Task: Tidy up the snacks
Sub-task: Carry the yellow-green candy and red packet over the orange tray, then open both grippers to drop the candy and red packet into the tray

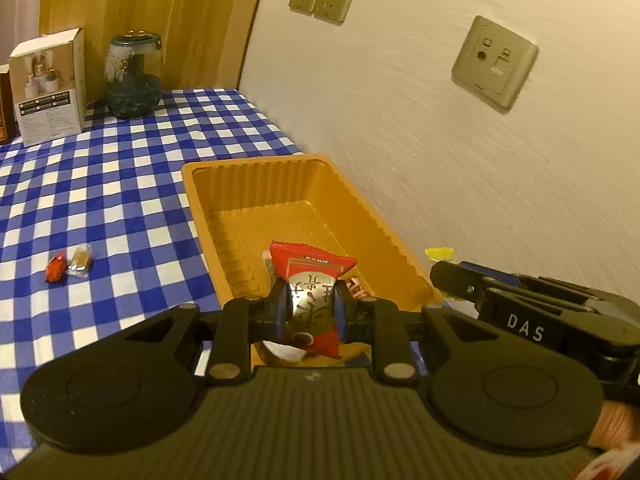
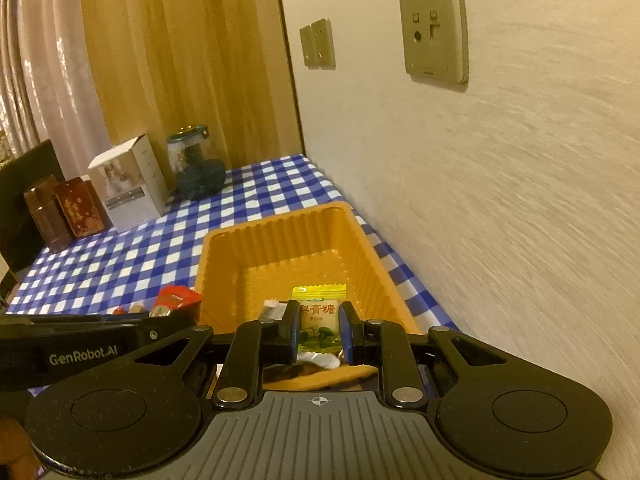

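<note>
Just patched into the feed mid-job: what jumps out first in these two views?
The orange tray dominates, set on the blue checked tablecloth against the wall. Over its near end, the left gripper pinches a red snack packet and the right gripper a yellow-green candy packet. Two loose wrapped candies lie on the cloth left of the tray.

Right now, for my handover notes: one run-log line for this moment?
left gripper: shut on red snack packet | right gripper: shut on yellow-green candy | both over orange tray
</note>
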A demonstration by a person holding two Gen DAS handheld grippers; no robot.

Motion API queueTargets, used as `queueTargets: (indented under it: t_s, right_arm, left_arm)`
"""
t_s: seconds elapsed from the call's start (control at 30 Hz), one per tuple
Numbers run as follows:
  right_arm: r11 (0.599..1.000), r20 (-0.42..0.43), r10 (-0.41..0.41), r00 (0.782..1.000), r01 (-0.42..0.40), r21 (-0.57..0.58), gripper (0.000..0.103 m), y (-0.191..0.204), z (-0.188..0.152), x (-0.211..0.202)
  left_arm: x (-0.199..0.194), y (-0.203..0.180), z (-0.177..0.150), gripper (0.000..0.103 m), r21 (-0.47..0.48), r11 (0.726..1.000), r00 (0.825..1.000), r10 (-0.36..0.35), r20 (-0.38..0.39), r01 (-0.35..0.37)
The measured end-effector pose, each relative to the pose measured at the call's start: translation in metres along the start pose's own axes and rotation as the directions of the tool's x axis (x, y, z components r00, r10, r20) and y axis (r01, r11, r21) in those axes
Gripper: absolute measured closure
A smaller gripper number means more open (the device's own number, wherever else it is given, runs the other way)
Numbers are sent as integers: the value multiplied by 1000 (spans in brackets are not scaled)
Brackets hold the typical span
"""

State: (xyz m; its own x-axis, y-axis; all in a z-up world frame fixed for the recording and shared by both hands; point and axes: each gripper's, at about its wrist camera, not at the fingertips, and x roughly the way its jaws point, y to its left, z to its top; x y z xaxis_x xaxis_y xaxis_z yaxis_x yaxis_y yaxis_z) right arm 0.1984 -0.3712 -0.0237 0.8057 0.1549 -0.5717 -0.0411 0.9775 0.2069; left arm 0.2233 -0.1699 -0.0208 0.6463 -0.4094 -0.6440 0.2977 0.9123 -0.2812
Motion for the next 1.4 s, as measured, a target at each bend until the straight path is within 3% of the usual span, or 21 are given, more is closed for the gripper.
queueTargets:
  t_s: [0.57,0.63,0.67,1.4]
  right_arm:
    - [1000,-44,11,999,-10,24,82,-11,19,76]
    - [1000,-45,9,999,-8,25,82,-10,19,78]
    - [1000,-45,7,999,-6,26,82,-9,19,79]
    - [998,-28,25,999,-23,58,82,-2,22,81]
  left_arm:
    - [72,29,24,82,-15,1000,1000,1,-28,-2]
    - [77,32,25,75,-16,1000,999,7,-36,-7]
    - [79,34,26,64,-19,1000,999,14,-37,-15]
    - [43,59,17,61,-12,999,999,50,2,-50]
